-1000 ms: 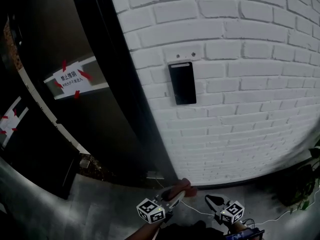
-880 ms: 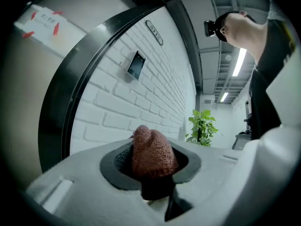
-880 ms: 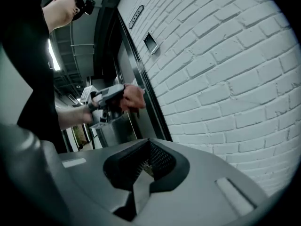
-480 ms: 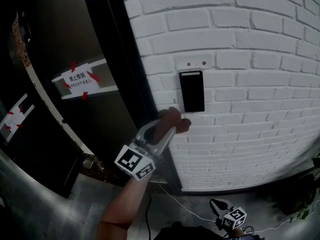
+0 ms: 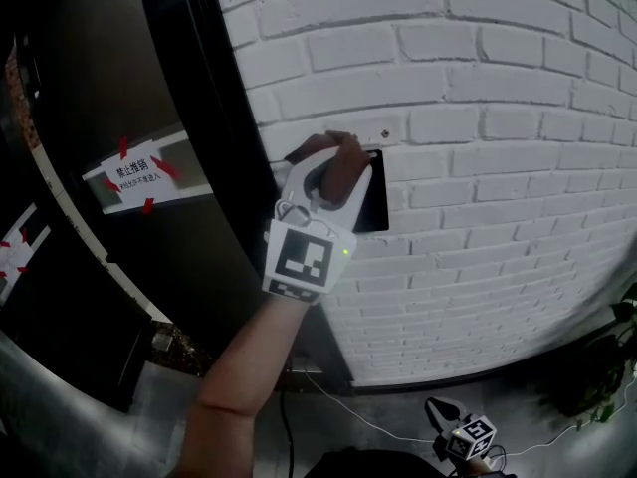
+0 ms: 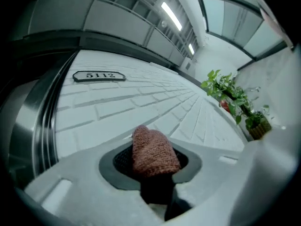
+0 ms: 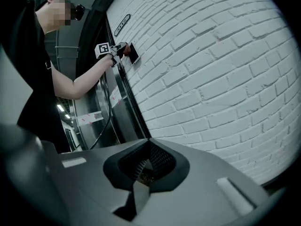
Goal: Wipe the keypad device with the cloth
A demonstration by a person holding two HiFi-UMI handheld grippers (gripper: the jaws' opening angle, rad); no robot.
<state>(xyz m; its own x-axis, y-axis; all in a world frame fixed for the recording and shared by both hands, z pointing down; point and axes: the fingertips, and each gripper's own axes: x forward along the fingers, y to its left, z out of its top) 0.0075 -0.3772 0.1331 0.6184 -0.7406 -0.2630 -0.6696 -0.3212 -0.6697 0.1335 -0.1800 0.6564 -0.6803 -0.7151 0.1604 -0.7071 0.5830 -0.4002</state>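
Note:
The black keypad device is fixed to the white brick wall. My left gripper is raised to its upper left corner and is shut on a reddish-brown cloth, which covers that part of the device. In the left gripper view the cloth bulges out between the jaws of the gripper, pointing at the bricks. My right gripper hangs low near the floor; its jaws look shut with nothing in them. From there the keypad device shows far off.
A dark door frame runs down just left of the keypad, with a taped paper notice on the door beyond. A "5112" plate sits on the wall. Potted plants stand along the wall. A cable lies on the floor.
My left gripper rose from near the floor up to the keypad, carrying the cloth, and now presses it on the device. The right gripper stayed low.

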